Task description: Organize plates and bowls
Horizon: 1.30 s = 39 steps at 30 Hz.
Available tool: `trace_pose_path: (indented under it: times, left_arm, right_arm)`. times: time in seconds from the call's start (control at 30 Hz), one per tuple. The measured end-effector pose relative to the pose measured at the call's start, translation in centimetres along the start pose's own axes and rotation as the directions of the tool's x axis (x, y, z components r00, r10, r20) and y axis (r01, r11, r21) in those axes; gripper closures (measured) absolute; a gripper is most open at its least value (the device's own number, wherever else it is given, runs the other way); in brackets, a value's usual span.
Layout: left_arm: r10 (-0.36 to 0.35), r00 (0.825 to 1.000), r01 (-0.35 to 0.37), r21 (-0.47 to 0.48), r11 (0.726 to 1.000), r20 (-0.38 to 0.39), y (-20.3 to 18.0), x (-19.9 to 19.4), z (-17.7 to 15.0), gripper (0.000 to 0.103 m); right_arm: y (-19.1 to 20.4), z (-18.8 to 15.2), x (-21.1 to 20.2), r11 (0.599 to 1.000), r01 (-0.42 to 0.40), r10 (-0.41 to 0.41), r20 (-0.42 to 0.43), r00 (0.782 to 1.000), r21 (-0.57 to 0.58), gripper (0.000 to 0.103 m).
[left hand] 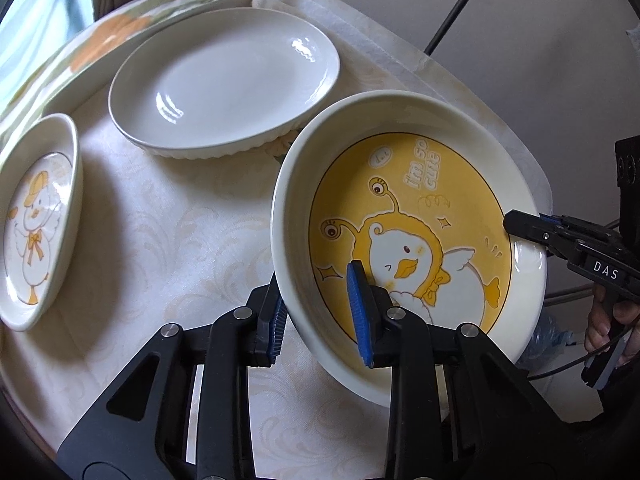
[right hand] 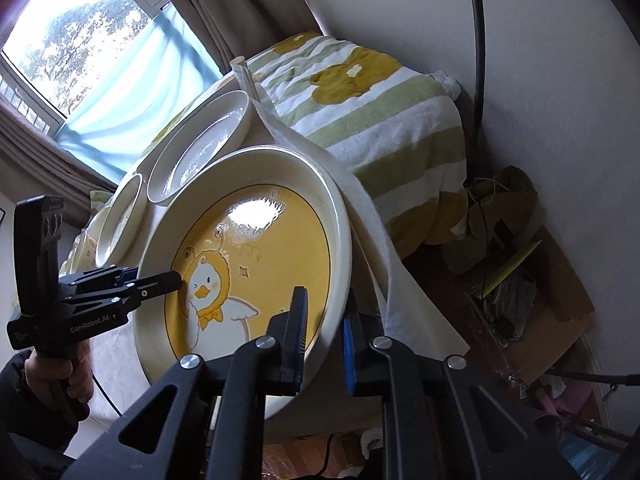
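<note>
A large cream dish (left hand: pixel 420 208) with a yellow floor and a cartoon duck lies at the table's right edge. My left gripper (left hand: pixel 318 284) is shut on its near left rim, one blue pad inside the wall and one outside. My right gripper (left hand: pixel 516 226) clamps the opposite rim. In the right wrist view the same dish (right hand: pixel 280 248) has my right gripper (right hand: pixel 325 292) shut across its wall, with my left gripper (right hand: pixel 176 278) on the far side. A plain white plate (left hand: pixel 224 76) stands behind it, and a small duck dish (left hand: pixel 36 220) lies at the left.
A cream patterned cloth (left hand: pixel 160 220) covers the round table. A striped green and yellow blanket (right hand: pixel 380 100) is heaped at the back. The floor at the right holds cardboard and clutter (right hand: pixel 520 260). A window (right hand: pixel 80 40) with curtains is beyond. A person's hand (left hand: pixel 608 320) grips the right handle.
</note>
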State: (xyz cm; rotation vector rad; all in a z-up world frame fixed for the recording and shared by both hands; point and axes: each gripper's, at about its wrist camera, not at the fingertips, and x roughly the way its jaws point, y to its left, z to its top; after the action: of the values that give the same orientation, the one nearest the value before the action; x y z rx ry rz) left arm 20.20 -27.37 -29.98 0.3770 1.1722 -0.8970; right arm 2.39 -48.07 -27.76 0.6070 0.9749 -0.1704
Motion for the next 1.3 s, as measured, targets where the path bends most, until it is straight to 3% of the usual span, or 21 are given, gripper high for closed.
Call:
trace_pose_path:
  times: [0.4, 0.63, 0.8, 1.0, 1.17, 1.3]
  left_arm:
    - [0.024, 0.997, -0.020, -0.057, 0.998, 0.076, -1.0, -5.3, -2.8, 0.078]
    - [0.121, 0.984, -0.094, -0.194, 0.976, 0.129, -0.1, -11.7, -5.3, 0.078]
    - [0.217, 0.967, -0.163, -0.326, 0.931, 0.136, 2.5, -15.9, -9.3, 0.078]
    - [0.315, 0.944, -0.232, -0.470, 0.851, 0.103, 6.7, -18.9, -14.7, 0.078]
    - [0.350, 0.934, -0.258, -0.551, 0.794, 0.067, 10.4, -19.7, -19.3, 0.078]
    - [0.348, 0.937, -0.259, -0.588, 0.766, 0.041, 13.3, -19.1, -22.4, 0.078]
  right_arm:
    - [1.9, 0.7, -2.2, 0.995, -0.042, 0.044, 0.018, 0.999, -0.095, 0.089]
    - [6.3, 2.5, -3.6, 0.964, -0.134, 0.130, -0.033, 0.991, -0.229, 0.088]
    - [11.5, 2.9, -2.7, 0.903, -0.233, 0.205, -0.115, 0.972, -0.360, 0.088]
    - [18.4, 1.7, 1.2, 0.821, -0.337, 0.253, -0.236, 0.938, -0.460, 0.088]
    - [23.3, -0.5, 5.0, 0.771, -0.393, 0.254, -0.325, 0.911, -0.501, 0.088]
    - [25.9, -2.8, 7.6, 0.753, -0.414, 0.235, -0.379, 0.895, -0.511, 0.089]
